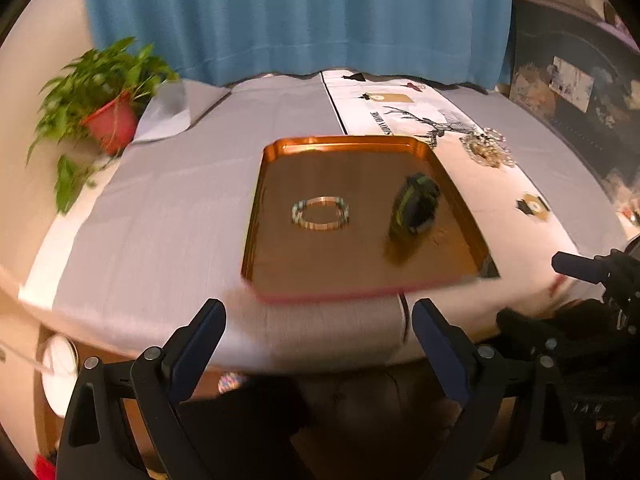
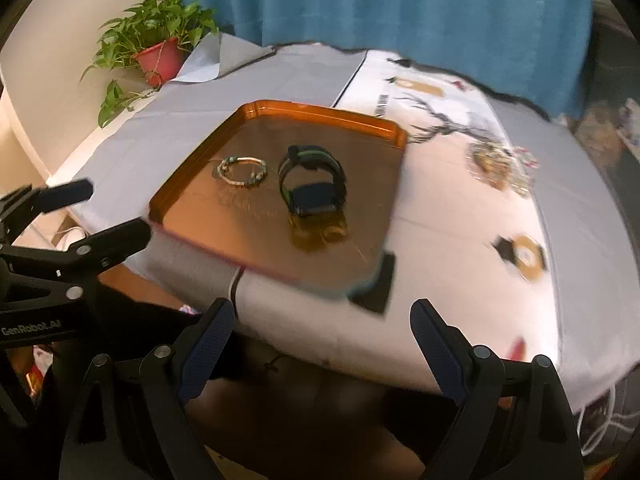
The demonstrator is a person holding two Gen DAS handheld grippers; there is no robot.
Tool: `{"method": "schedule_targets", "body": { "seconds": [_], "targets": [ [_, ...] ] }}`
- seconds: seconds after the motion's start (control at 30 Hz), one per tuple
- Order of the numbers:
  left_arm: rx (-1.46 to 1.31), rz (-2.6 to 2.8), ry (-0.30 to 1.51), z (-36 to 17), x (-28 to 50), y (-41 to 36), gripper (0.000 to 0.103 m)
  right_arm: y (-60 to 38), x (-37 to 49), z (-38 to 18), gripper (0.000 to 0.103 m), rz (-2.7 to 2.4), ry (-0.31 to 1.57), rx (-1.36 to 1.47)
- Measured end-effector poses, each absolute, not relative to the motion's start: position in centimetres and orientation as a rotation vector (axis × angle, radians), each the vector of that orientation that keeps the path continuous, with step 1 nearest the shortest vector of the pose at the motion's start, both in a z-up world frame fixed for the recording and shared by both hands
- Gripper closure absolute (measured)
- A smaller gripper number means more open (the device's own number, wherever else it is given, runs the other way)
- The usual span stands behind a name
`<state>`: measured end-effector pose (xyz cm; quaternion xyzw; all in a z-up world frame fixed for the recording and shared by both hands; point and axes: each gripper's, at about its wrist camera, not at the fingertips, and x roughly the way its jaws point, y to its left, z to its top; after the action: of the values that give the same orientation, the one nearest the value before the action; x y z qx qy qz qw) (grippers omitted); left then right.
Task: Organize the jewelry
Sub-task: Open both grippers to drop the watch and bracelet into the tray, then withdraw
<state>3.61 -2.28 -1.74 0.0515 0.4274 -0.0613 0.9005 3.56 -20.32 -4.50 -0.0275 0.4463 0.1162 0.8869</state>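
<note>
A copper tray (image 1: 344, 141) sits on the grey tablecloth. On it lie a beaded bracelet (image 1: 297, 213) and, to its right, a dark watch (image 1: 416, 204) with a green-striped band. A glittering jewelry pile (image 1: 486, 148) lies on the white runner, right of the tray. My left gripper (image 1: 320, 308) hangs open and holds nothing, just off the tray's near edge. My right gripper (image 2: 324, 308) is open too, nothing in it, near the table's front edge. In the right wrist view I see the tray (image 2: 320, 110), bracelet (image 2: 261, 176), watch (image 2: 312, 196), jewelry pile (image 2: 496, 164) and the left gripper (image 2: 118, 208).
A potted plant (image 1: 108, 120) in a red pot stands at the far left corner, with a blue curtain (image 1: 296, 20) behind the table. A dark cabinet (image 1: 576, 100) stands to the right. The table's front edge runs just under both grippers.
</note>
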Motion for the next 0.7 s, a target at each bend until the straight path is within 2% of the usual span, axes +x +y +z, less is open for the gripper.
{"method": "schedule_targets", "body": {
  "seconds": [0.33,0.7],
  "targets": [
    [0.089,-0.082,0.766,2.3,-4.0,-2.4,0.007,-21.1,-3.0,-0.3,0.013,0.241,0.815,-0.031],
    [0.073,-0.069,0.745,2.9,-7.2,-2.8,0.006,-21.6,-7.0,0.5,0.013,0.256,0.78,-0.035]
  ]
}}
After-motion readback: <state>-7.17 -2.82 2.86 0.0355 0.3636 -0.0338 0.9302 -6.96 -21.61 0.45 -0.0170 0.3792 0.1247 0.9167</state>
